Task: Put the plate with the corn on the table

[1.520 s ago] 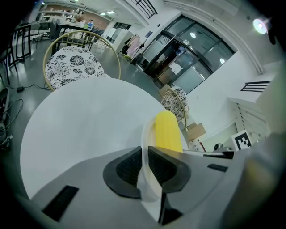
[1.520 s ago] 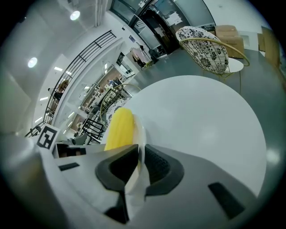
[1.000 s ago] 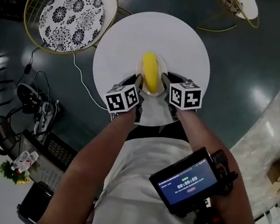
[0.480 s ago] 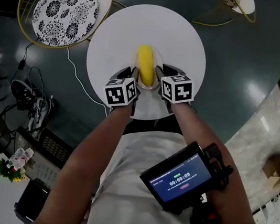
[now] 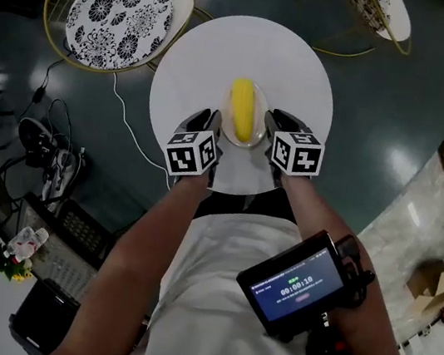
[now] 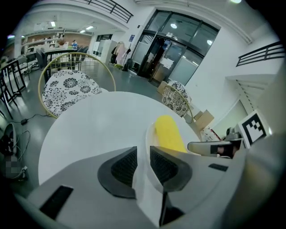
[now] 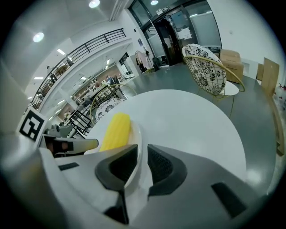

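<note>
A yellow corn cob (image 5: 243,109) lies on a small white plate (image 5: 261,107) in the middle of the round white table (image 5: 227,47). My left gripper (image 5: 212,123) is shut on the plate's left rim and my right gripper (image 5: 274,125) is shut on its right rim. In the left gripper view the plate's rim (image 6: 148,134) runs between the dark pads (image 6: 125,166), with the corn (image 6: 169,133) just beyond. The right gripper view shows the rim (image 7: 136,138) between its pads (image 7: 160,164) and the corn (image 7: 115,131) to the left. Whether the plate touches the tabletop I cannot tell.
A gold wire chair with a floral cushion (image 5: 118,18) stands at the table's far left, another chair (image 5: 377,9) at the far right. Cables and gear (image 5: 48,156) lie on the dark floor to the left. Cardboard boxes (image 5: 432,279) sit at the right.
Both grippers keep their hold on the plate over the middle of the table. Only the head camera has swayed a little.
</note>
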Tool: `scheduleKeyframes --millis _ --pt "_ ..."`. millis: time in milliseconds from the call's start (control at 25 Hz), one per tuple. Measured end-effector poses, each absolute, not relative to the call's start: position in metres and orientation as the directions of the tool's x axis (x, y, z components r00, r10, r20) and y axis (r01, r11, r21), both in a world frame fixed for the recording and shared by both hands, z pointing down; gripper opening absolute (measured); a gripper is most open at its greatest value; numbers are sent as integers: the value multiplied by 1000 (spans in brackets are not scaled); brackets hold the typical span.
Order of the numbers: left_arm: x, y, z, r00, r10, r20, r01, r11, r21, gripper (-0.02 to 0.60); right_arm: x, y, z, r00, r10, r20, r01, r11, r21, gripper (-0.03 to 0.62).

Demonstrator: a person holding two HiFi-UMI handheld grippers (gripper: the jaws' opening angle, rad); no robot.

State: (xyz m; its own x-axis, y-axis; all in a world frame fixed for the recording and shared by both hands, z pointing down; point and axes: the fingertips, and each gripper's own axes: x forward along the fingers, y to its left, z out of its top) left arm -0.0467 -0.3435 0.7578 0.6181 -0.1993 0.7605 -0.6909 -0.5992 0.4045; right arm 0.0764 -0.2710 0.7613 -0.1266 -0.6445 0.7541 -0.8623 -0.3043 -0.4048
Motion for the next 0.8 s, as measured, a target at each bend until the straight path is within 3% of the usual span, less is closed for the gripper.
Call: scheduleKeyframes --millis 520,560,680,800 --pt "-64 -332 743 639 -199 743 -686 -584 434 66 75 -266 740 -152 -649 745 -888 -241 -391 49" --pt "-66 -330 743 638 -198 744 -687 -583 434 66 75 -265 739 -157 -649 745 -889 -235 -392 26" --pt "-72 -325 739 636 -206 743 -689 -585 428 8 72 -263 733 -175 -656 734 -891 -212 -402 6" --pt "-79 -320 734 638 -220 738 -693 -582 425 8 66 -259 726 -209 -667 715 -887 -178 -426 8"
